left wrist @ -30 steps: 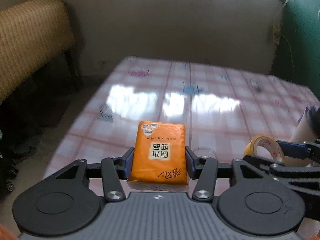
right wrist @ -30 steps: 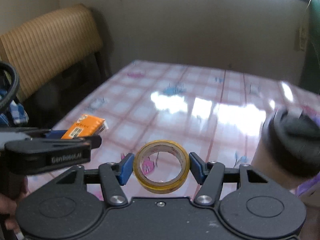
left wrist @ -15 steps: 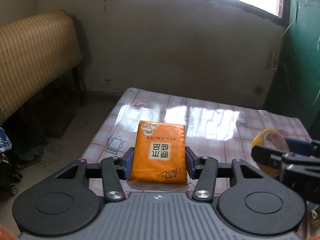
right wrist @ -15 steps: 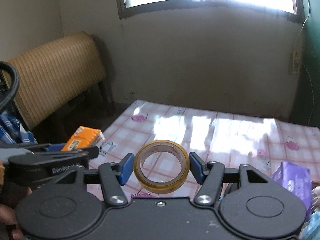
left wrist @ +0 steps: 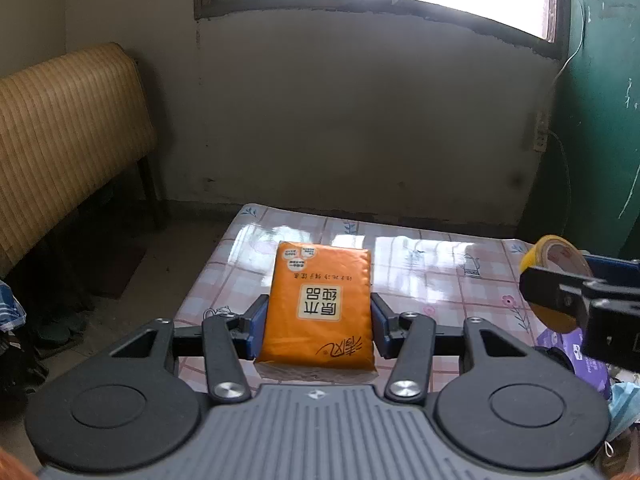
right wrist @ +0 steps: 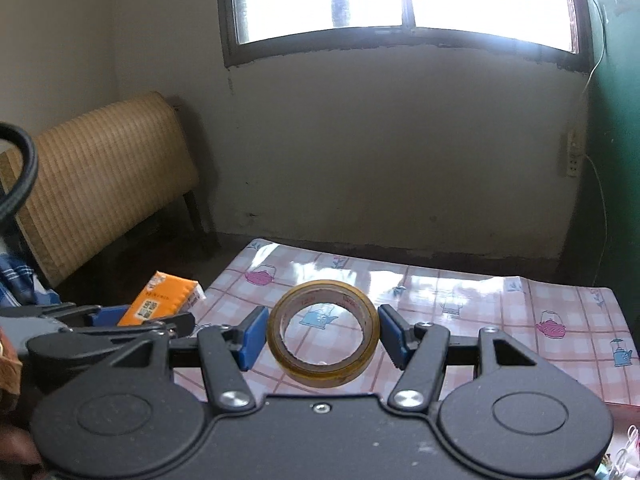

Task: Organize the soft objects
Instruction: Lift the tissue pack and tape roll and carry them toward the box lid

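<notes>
The left tool (left wrist: 318, 322) clamps an orange tissue pack (left wrist: 320, 304) between its blue pads, raised above the pink checked surface (left wrist: 420, 264). The right tool (right wrist: 322, 334) grips a roll of yellowish tape (right wrist: 324, 332), likewise held clear of the surface.

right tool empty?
No: in the right wrist view the right tool is shut on a tape roll, pinched between both blue pads above the checked table.
</notes>
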The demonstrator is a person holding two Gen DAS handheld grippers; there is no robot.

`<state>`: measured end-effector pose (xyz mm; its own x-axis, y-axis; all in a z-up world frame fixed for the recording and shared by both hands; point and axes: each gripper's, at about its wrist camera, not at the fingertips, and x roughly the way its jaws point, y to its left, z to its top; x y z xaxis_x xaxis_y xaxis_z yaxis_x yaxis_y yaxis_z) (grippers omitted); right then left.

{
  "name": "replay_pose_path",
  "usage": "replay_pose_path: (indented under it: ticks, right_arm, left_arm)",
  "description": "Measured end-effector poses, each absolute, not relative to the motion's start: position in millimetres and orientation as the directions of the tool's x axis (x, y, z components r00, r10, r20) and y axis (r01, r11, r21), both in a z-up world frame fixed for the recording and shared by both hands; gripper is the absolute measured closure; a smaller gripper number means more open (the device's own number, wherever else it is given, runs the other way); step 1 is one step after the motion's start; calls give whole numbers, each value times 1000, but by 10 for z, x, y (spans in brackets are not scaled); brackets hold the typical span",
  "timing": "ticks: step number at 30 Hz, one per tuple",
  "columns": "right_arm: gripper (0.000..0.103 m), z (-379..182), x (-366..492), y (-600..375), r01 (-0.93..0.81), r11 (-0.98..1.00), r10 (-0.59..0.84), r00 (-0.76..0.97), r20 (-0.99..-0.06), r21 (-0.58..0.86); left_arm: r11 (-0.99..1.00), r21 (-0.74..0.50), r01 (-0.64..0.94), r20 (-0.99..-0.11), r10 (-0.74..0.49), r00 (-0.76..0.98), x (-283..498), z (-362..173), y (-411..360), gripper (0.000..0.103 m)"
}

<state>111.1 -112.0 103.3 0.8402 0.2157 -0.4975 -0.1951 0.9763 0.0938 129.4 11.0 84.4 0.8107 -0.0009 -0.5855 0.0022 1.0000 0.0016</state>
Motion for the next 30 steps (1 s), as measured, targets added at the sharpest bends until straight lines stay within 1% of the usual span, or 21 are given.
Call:
replay_pose_path:
  ticks: [11, 30]
  right_arm:
    - [31, 870, 1317, -1155, -164, 980, 200, 822, -533, 114]
    - [32, 835, 1484, -1486, -105, 986, 156, 835, -527, 126]
  left_arm:
    - [1000, 5, 5, -618, -1, 786, 1456, 758, 36, 51]
    - [998, 2, 55, -638, -42, 769, 1607, 708, -257, 51]
